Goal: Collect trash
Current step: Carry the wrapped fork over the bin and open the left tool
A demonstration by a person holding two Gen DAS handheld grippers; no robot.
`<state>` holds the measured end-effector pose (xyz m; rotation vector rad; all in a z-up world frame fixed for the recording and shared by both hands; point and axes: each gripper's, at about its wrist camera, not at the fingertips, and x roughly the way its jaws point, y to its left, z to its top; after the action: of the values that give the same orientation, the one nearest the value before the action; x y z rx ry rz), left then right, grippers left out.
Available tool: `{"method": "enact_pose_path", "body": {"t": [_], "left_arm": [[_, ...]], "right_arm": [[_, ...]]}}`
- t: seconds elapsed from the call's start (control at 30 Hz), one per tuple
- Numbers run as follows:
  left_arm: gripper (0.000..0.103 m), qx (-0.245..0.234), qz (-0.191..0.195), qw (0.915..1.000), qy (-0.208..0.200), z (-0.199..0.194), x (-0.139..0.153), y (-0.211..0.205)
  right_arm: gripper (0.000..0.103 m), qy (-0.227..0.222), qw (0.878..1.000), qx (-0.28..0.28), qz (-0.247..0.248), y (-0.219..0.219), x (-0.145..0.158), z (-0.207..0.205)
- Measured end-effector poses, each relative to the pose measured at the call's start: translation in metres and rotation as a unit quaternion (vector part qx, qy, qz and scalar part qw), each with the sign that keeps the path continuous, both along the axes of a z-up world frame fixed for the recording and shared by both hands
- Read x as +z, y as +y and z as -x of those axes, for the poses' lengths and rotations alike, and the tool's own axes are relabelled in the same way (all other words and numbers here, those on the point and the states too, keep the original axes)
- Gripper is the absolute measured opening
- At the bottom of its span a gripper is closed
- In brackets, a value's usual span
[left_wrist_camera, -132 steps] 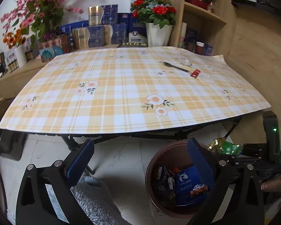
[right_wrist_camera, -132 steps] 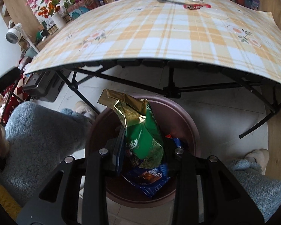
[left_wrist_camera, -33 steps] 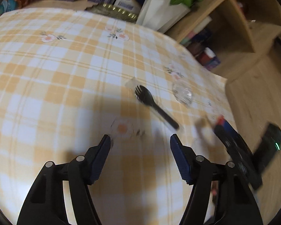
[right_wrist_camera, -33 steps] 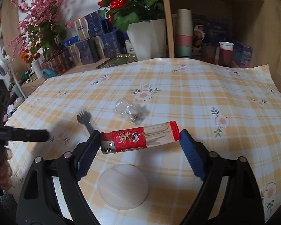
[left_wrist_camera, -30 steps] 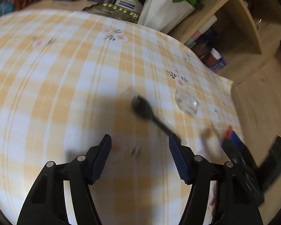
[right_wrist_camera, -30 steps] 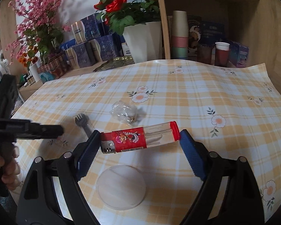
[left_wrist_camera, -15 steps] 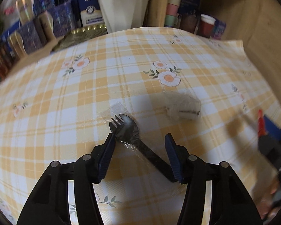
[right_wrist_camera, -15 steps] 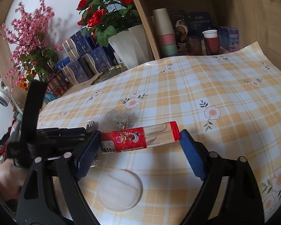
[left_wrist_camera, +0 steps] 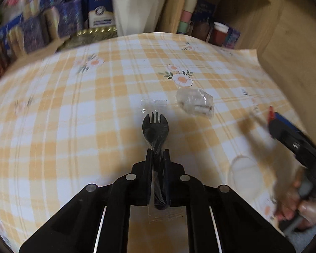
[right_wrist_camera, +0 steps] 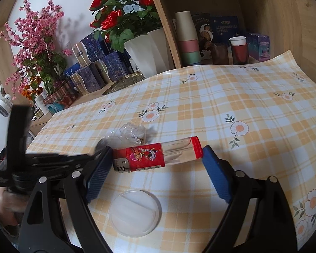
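A black plastic spork (left_wrist_camera: 155,126) in a clear wrapper lies on the yellow checked tablecloth (left_wrist_camera: 73,105). My left gripper (left_wrist_camera: 158,154) is shut on its handle, with the head sticking out ahead. In the right wrist view that left gripper (right_wrist_camera: 52,160) is a blur at the left. My right gripper (right_wrist_camera: 157,149) is shut on a red lighter (right_wrist_camera: 158,157), gripped end to end between its blue pads (right_wrist_camera: 212,168), just over the cloth. A crumpled clear wrapper (right_wrist_camera: 133,133) (left_wrist_camera: 194,103) lies beyond it. A round clear lid (right_wrist_camera: 134,213) (left_wrist_camera: 242,175) lies near the right gripper (left_wrist_camera: 295,139).
A white pot of red roses (right_wrist_camera: 145,48) and blue boxes (right_wrist_camera: 94,67) stand behind the table's far edge. A wooden shelf (right_wrist_camera: 221,21) with cups (right_wrist_camera: 187,38) is at the back right. A hand (left_wrist_camera: 301,206) holds the right gripper.
My left gripper has come in over the spork and its jaws have shut on the handle. The right gripper has rolled a little, with the lighter still in it.
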<state>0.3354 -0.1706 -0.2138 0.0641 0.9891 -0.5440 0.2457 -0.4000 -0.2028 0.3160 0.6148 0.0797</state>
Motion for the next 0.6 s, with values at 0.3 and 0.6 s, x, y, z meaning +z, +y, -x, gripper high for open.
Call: {"method": "enact_pose_path", "body": {"t": [0.3, 0.6], "left_arm": [[0.010, -0.007, 0.055, 0.9983, 0.016, 0.060, 0.035, 0.071], [0.010, -0.076, 0.088, 0.9930, 0.022, 0.156, 0.068, 0.124]], "right_arm": [[0.084, 0.051, 0.996, -0.012, 0.075, 0.021, 0.008, -0.006], [0.084, -0.008, 0.996, 0.049, 0.070, 0.084, 0.067, 0.095]]}}
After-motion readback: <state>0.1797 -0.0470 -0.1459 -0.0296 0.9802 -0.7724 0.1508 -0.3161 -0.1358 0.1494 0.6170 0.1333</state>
